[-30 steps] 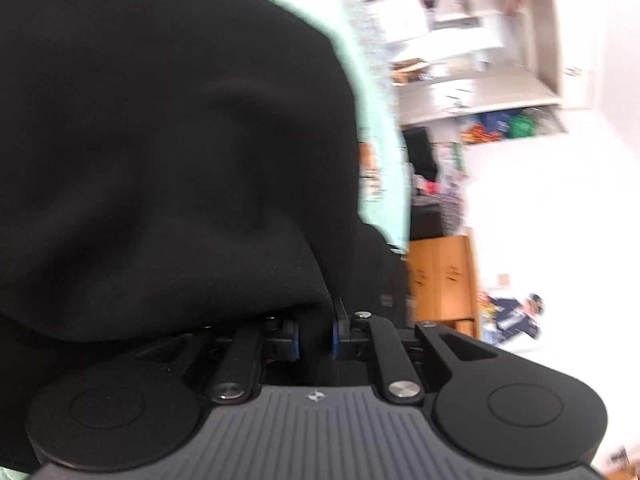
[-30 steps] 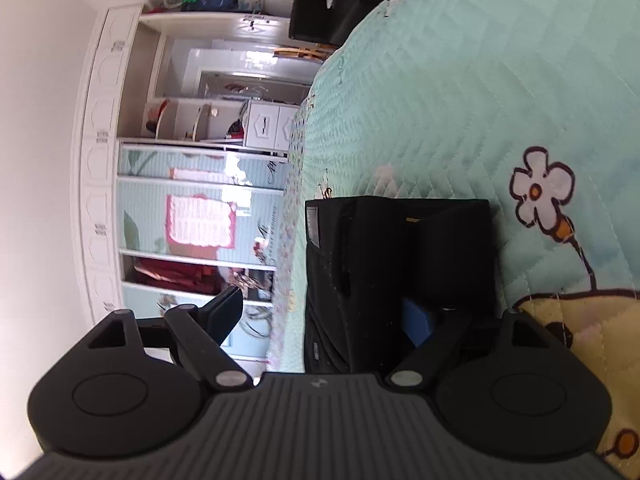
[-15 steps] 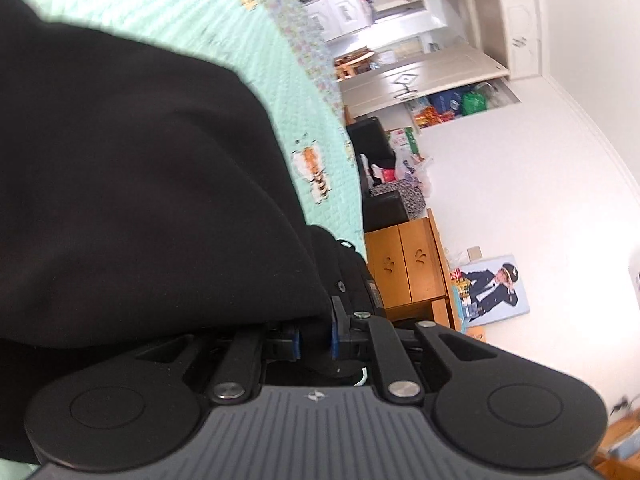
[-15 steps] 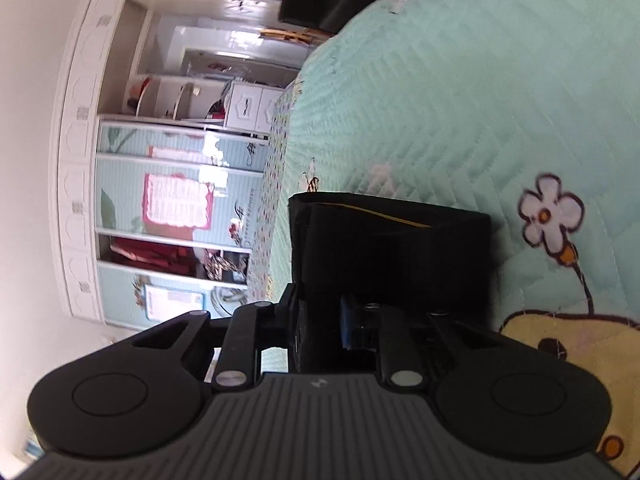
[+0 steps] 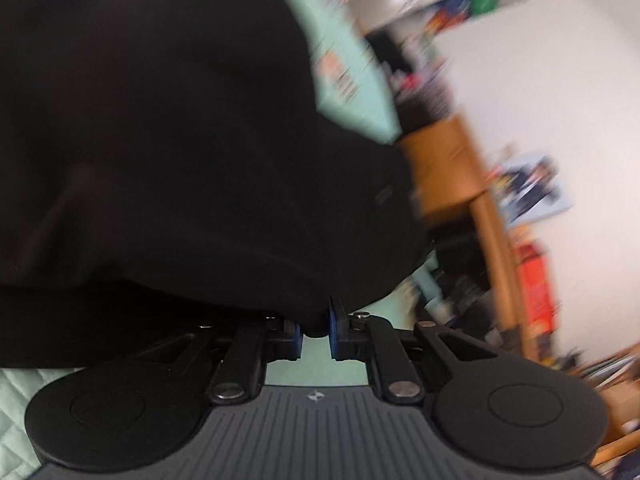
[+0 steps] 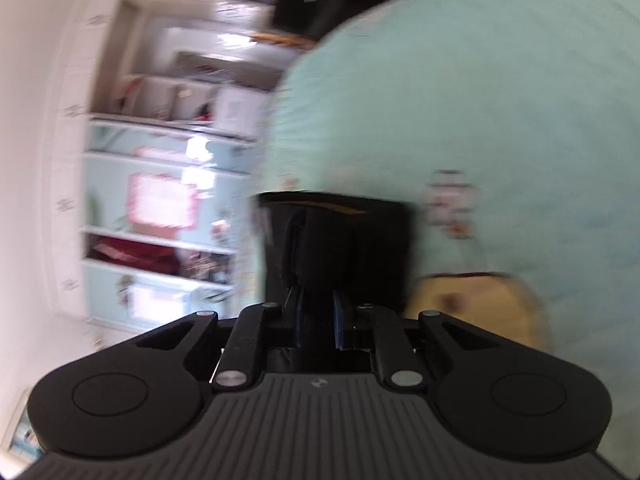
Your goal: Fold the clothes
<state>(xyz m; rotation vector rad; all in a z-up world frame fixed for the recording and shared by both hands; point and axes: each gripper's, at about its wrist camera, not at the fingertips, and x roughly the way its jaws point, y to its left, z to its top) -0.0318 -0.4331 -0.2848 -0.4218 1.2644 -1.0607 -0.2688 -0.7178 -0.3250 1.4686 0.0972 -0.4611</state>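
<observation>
Left wrist view: The picture was blurred. The left gripper (image 5: 314,326) had its jaws drawn close together on a fold of the black garment (image 5: 168,152), the blue pads (image 5: 296,334) pressing the cloth from both sides. The garment bulged up and away from the jaws and filled most of the view, hiding much of the bed (image 5: 360,108). Mint quilted bedding showed past the garment's far edge and again at the lower left corner of the picture. The garment reached about to the bed's edge on the side of a wooden cabinet (image 5: 444,168), which stood off the bed against a white wall (image 5: 540,60). A picture (image 5: 532,188) leaned beside the cabinet.

Right wrist view: This picture was also blurred. The right gripper (image 6: 318,320) had its jaws closing, with a folded part of the black garment (image 6: 340,248) between them, the pads already against the cloth. That part stood up as a dark block just ahead of the jaws, a thin yellow line across its top. It lay at the bed's (image 6: 500,100) edge nearest the shelves (image 6: 172,140), which stood off the bed beyond it. A yellow patch (image 6: 472,312) on the bedding lay just beside the garment, and a blurred flower print (image 6: 450,200) near it.
</observation>
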